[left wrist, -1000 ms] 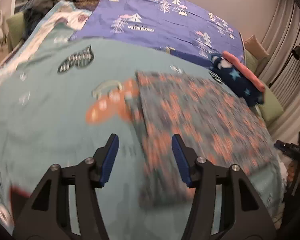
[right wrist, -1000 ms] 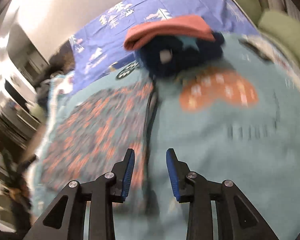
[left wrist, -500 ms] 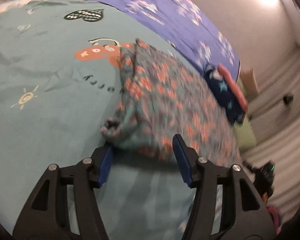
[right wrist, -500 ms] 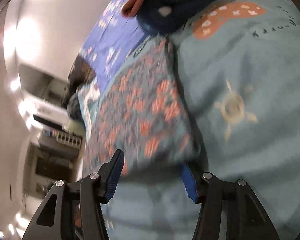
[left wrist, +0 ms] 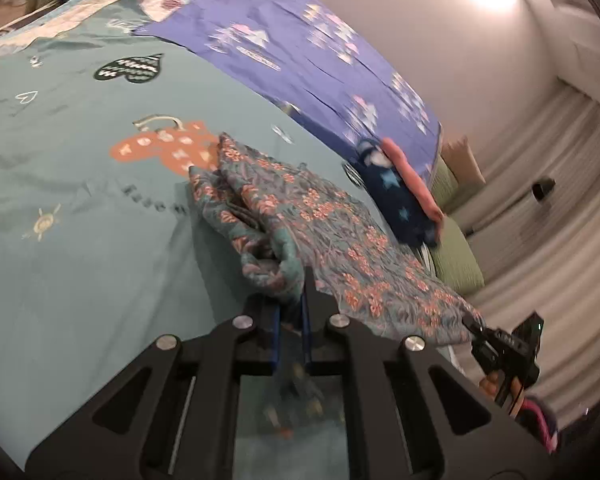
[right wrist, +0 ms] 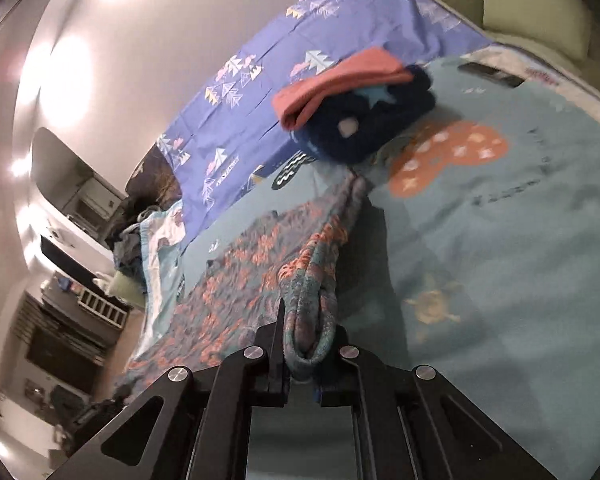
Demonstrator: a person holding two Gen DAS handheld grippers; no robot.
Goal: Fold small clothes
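Note:
A teal garment (left wrist: 320, 216) with an orange flower print lies across the teal bedspread (left wrist: 80, 240), its near edge lifted. My left gripper (left wrist: 290, 300) is closing its jaws, and the blue pads pinch a bunched near corner of the garment. In the right wrist view the same garment (right wrist: 260, 264) runs away to the left. My right gripper (right wrist: 304, 328) is also closing, with a thick fold of the hem clamped between its pads. In the left wrist view the right gripper (left wrist: 470, 320) shows at the garment's far right corner.
A folded dark blue star-print piece with a pink one on top (left wrist: 400, 192) (right wrist: 360, 120) sits toward the head of the bed. Beyond it lies a purple tree-print sheet (left wrist: 300, 40). Green cushions (left wrist: 456, 264) line the bed's edge by the curtains.
Both grippers went from open above the flat garment down to its near edge and closed on it. The near edge now hangs bunched and raised off the bedspread.

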